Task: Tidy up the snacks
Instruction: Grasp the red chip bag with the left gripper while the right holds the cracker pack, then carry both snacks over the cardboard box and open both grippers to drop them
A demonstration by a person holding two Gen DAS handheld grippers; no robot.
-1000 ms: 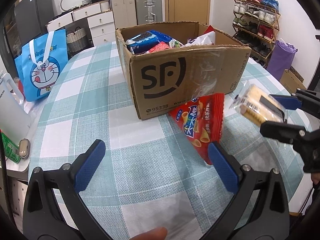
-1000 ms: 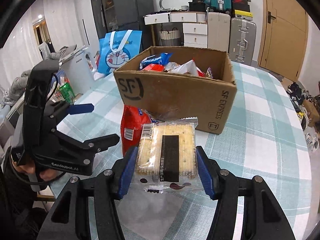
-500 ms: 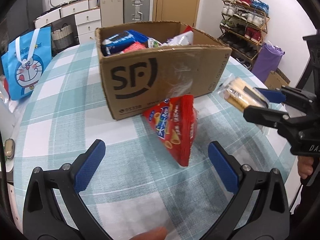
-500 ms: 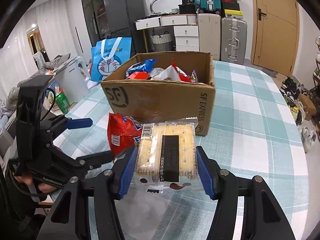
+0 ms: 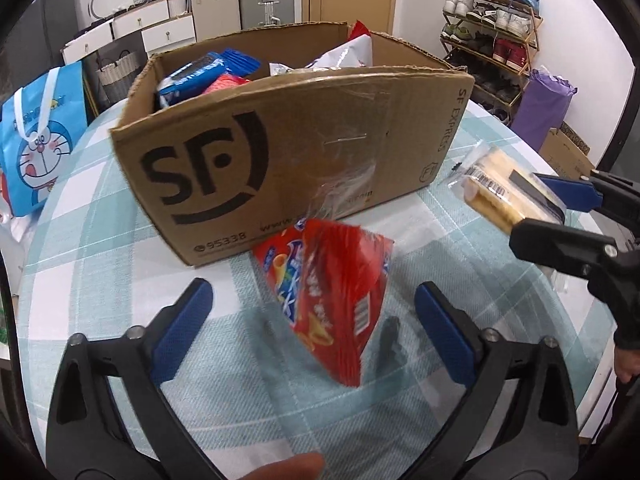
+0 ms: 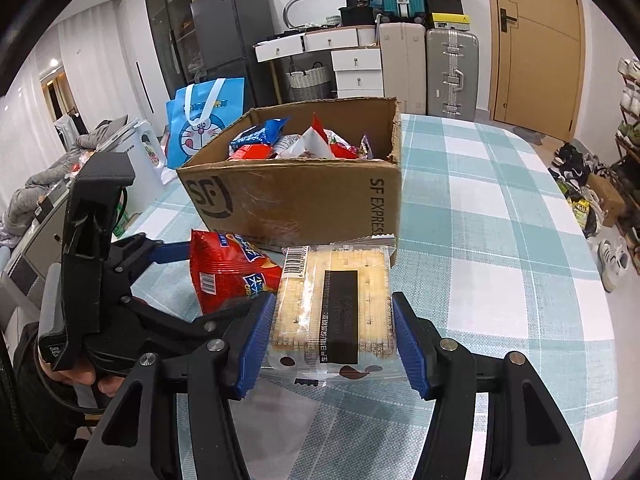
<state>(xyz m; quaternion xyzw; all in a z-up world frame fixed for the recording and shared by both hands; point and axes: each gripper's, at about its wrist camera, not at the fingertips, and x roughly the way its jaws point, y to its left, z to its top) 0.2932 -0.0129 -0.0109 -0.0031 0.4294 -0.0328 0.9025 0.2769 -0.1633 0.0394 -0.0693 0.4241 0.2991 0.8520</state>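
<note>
Left gripper (image 5: 312, 312): we had its jaws closing around the red snack bag (image 5: 332, 300), the pads not yet touching it.
Right gripper (image 6: 328, 340): its jaws were clamped on the cracker pack (image 6: 332, 312), held off the bench (image 6: 500, 240) just in front of the box.
Red snack bag: it leaned against the front wall of the cardboard box (image 5: 280, 152), its lower end between our left jaws.
Box: open on top and already heaped with snacks — little free room showed.
Risk, grip: we judged the puffy, slick bag might squirt out or tip flat as the jaws met it off-centre.
Risk, crowding: the two grippers sat near each other — lifting both at once could knock the crackers loose.
Risk, drop-in: a heaped box might let a new pack slide back over the rim.
</note>
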